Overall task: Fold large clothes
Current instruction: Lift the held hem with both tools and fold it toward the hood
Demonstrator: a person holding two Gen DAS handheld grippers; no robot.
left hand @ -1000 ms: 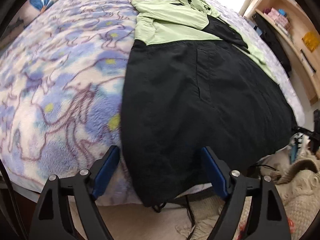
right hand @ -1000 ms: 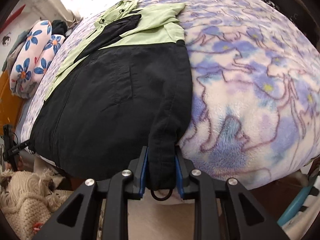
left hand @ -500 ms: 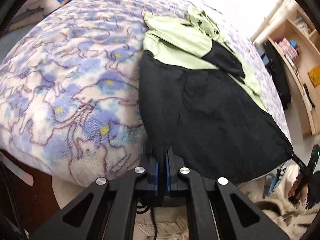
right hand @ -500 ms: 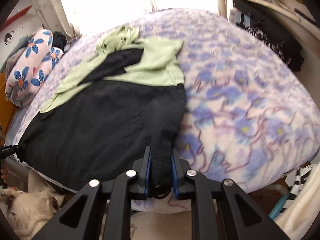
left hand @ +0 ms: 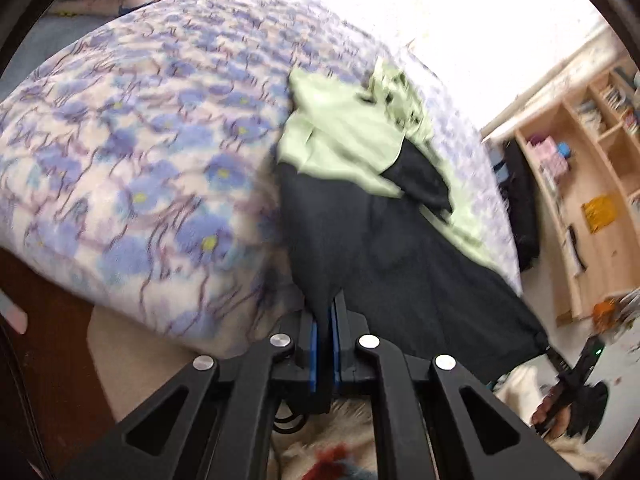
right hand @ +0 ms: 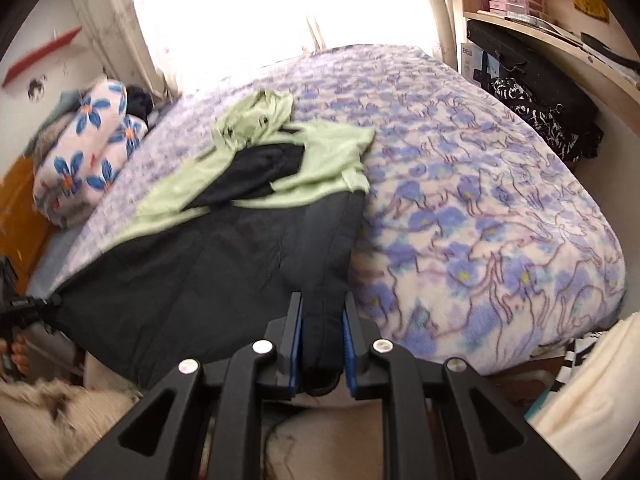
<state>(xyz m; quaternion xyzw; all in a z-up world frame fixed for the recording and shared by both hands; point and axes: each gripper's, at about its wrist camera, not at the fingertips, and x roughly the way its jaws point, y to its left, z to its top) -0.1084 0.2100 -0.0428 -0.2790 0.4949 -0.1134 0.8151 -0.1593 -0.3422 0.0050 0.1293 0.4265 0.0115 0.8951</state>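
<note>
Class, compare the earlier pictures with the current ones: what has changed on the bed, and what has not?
The left claw closed on the black hem of the jacket. Both claws lifted it off the blanket. The right claw kept its grip; the green top part stayed lying flat.

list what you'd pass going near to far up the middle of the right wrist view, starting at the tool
right tool shut on the jacket's black hem → black lower part of the jacket → light green upper part → green hood → floral blanket → bright window
</note>
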